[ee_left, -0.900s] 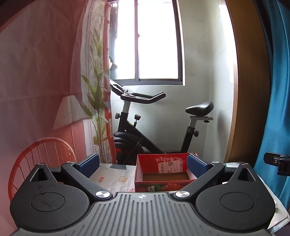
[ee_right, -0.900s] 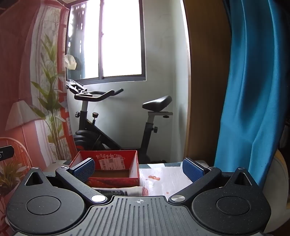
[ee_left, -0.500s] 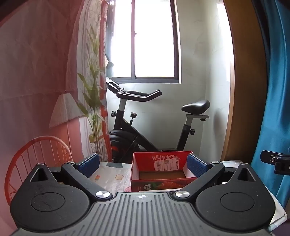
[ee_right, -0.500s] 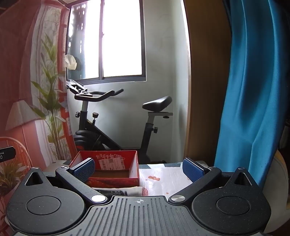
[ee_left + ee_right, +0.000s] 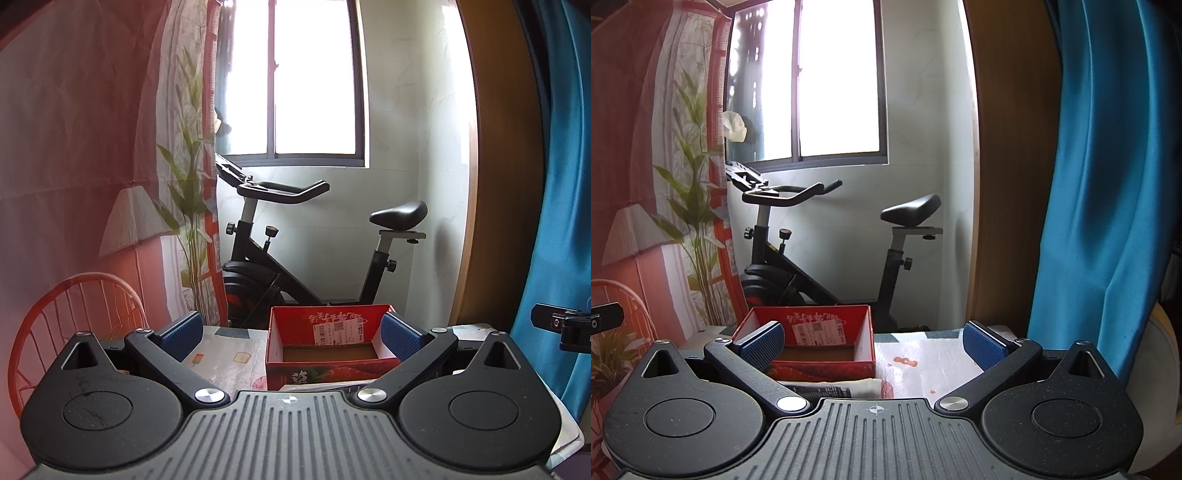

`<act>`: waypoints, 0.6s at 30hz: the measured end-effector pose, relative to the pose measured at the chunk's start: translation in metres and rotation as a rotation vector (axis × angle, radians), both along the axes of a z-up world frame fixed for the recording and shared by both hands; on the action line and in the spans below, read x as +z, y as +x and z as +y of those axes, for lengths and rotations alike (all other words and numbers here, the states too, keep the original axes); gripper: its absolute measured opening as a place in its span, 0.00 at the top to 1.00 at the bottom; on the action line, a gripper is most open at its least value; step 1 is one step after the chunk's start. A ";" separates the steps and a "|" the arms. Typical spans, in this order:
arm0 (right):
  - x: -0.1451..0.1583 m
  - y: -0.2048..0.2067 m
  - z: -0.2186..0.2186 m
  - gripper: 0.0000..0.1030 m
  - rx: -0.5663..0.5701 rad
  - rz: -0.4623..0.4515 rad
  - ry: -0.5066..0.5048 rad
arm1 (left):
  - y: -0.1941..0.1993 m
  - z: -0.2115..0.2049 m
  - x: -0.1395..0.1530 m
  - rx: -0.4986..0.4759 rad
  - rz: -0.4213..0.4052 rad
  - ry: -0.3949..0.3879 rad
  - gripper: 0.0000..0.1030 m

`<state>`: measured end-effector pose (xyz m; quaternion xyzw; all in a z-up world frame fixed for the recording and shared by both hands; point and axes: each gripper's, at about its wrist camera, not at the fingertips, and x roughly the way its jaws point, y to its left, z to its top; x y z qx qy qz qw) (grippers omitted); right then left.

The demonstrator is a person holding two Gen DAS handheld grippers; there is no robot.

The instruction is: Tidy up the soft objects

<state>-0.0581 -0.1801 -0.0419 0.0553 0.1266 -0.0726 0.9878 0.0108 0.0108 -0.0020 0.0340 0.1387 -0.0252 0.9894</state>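
In the left wrist view, the left gripper (image 5: 291, 334) is held above the near edge of a table (image 5: 225, 354) that has a patterned cloth on it, and its two blue pads (image 5: 181, 329) stand wide apart with nothing between them. Ahead of it, a little to the right of the middle, a red cardboard box (image 5: 330, 373) sits on the table; its top is open and only its brown bottom can be seen inside. The right pad comes in front of the right wall of the box in this view. Just before the box, a flat light thing with dark print (image 5: 317, 387) shows over the body of the gripper, but I cannot tell what it is. Behind the table there is an exercise bike (image 5: 280, 258) under a bright window (image 5: 314, 77), a plant (image 5: 190, 206) at the left, a red chair (image 5: 77, 317), and a blue curtain (image 5: 565, 184) at the right. A black part of the other gripper (image 5: 563, 325) shows at the right edge. In the right wrist view, the right gripper (image 5: 873, 341) also has its pads well apart and it holds nothing. Here the red cardboard box (image 5: 820, 365) is to the left of the middle, partly behind the left pad (image 5: 761, 345). A folded pale cloth thing (image 5: 846, 388) lies just in front of the box, touching or almost touching its front wall, and most of it is hidden by the gripper body. The bare table cloth (image 5: 923, 362) is between the pads, and the blue curtain (image 5: 1108, 166) fills the right side.
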 end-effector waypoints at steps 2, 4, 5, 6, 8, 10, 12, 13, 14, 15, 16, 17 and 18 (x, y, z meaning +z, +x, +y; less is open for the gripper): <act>0.000 0.000 0.000 0.00 -0.002 0.000 0.000 | 0.000 0.000 0.000 0.001 0.001 -0.001 0.00; 0.000 0.001 0.000 0.00 0.001 0.001 0.004 | 0.000 -0.001 0.000 0.004 0.002 -0.002 0.00; 0.001 0.001 0.000 0.00 0.002 0.002 0.002 | 0.000 -0.001 0.001 0.004 0.002 -0.004 0.00; 0.001 0.001 0.000 0.00 0.002 0.003 0.002 | 0.000 -0.001 0.001 0.002 0.002 -0.007 0.00; -0.001 0.001 0.002 0.00 0.002 0.005 0.001 | 0.000 -0.001 0.001 0.002 0.001 -0.008 0.00; -0.001 0.001 0.002 0.00 0.000 0.004 0.001 | 0.000 -0.001 0.001 0.004 0.001 -0.007 0.00; 0.001 0.001 0.000 0.00 0.001 0.005 0.003 | 0.000 0.000 0.001 0.007 0.002 -0.007 0.00; 0.001 0.001 0.000 0.00 0.001 0.006 0.004 | 0.000 0.000 0.001 0.009 0.003 -0.007 0.00; 0.001 0.001 0.000 0.00 0.000 0.005 0.001 | 0.000 0.000 0.001 0.012 0.002 -0.007 0.00; 0.001 0.001 0.000 0.00 0.000 0.006 0.001 | 0.000 0.000 0.001 0.012 0.002 -0.008 0.00; 0.001 0.001 0.000 0.00 0.000 0.005 0.000 | 0.000 0.000 0.001 0.013 0.002 -0.008 0.00; 0.001 0.001 0.000 0.00 0.001 0.004 0.001 | 0.000 -0.001 0.001 0.013 0.002 -0.007 0.00; 0.001 0.002 0.000 0.00 0.001 0.005 0.002 | 0.000 0.000 0.001 0.013 0.002 -0.006 0.00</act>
